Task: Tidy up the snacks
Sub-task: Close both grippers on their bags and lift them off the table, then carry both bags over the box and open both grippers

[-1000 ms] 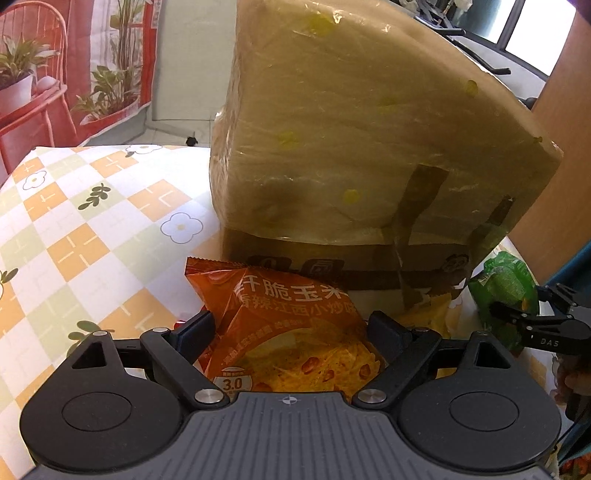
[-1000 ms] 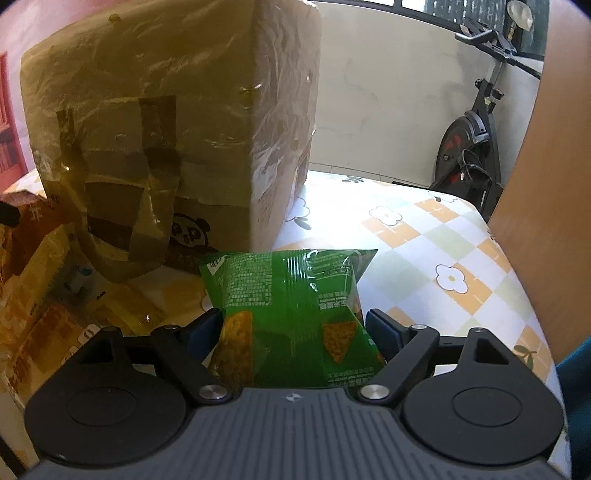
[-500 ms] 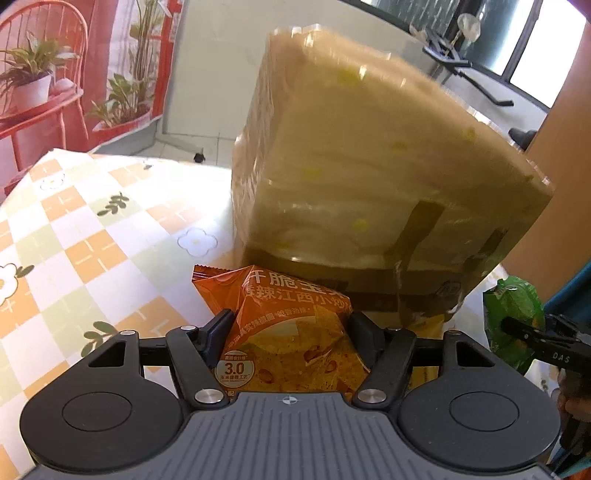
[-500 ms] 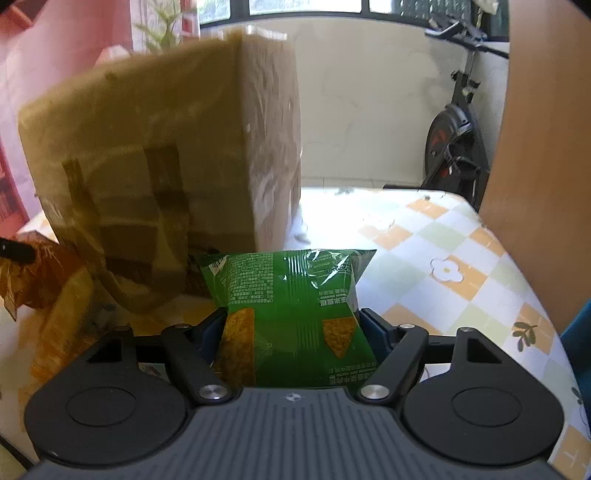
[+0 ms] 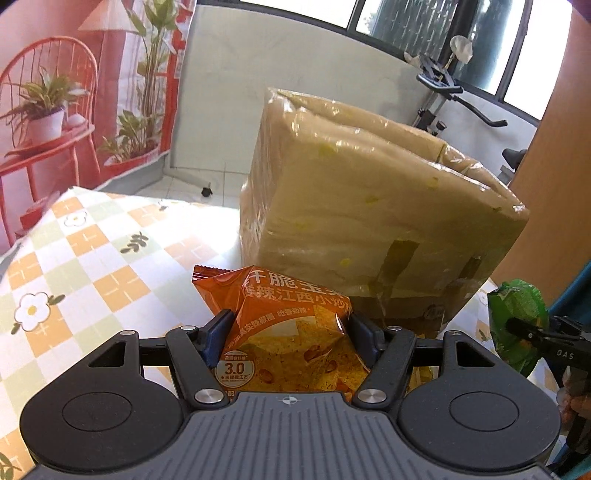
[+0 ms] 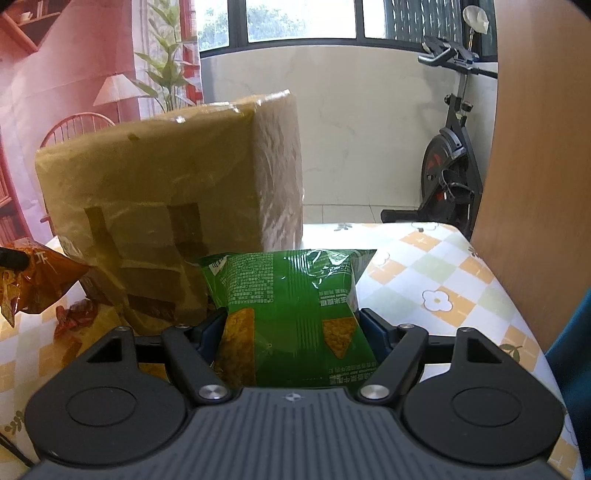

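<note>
Above the checkered table point(image 5: 92, 258), both tilted downward, the left gripper point(image 5: 286, 326) clamps an orange snack bag point(image 5: 280, 332) and the right gripper point(image 6: 293, 326) a green snack bag point(image 6: 291, 314).

Bright daylight from the windows point(image 6: 295, 18); glare on the box's point(image 5: 369, 206) wrap; fisheye-bent edges.

Left gripper point(image 5: 288, 328) clamped on orange snack bag point(image 5: 284, 332), above checked tablecloth point(image 5: 92, 266). Tape-wrapped cardboard box point(image 5: 369, 221) just behind. At right edge, right gripper point(image 5: 532, 332) gripping green snack bag point(image 5: 517, 317). Exercise bike point(image 5: 443, 96) beyond box.
</note>
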`<state>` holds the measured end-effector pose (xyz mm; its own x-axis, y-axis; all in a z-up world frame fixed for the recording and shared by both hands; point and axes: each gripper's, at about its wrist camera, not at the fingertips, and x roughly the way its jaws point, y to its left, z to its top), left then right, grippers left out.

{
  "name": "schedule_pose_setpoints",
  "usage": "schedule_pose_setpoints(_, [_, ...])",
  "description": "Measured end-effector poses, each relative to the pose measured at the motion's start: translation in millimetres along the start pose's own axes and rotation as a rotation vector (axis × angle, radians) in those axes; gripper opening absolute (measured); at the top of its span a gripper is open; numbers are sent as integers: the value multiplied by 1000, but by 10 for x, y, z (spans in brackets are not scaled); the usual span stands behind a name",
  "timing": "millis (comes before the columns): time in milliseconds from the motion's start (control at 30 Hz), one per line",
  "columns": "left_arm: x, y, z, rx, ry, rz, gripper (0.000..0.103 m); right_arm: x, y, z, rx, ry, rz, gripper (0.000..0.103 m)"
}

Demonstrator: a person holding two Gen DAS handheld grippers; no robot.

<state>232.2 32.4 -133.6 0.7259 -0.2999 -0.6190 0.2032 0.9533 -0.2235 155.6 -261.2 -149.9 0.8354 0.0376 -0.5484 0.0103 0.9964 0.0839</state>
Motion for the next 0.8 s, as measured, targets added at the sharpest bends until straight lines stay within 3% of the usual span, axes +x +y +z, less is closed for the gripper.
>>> schedule_pose_setpoints(800, [-475,-164,180,53,-160,-40,70,-305,201,383,-80,-111,41,76])
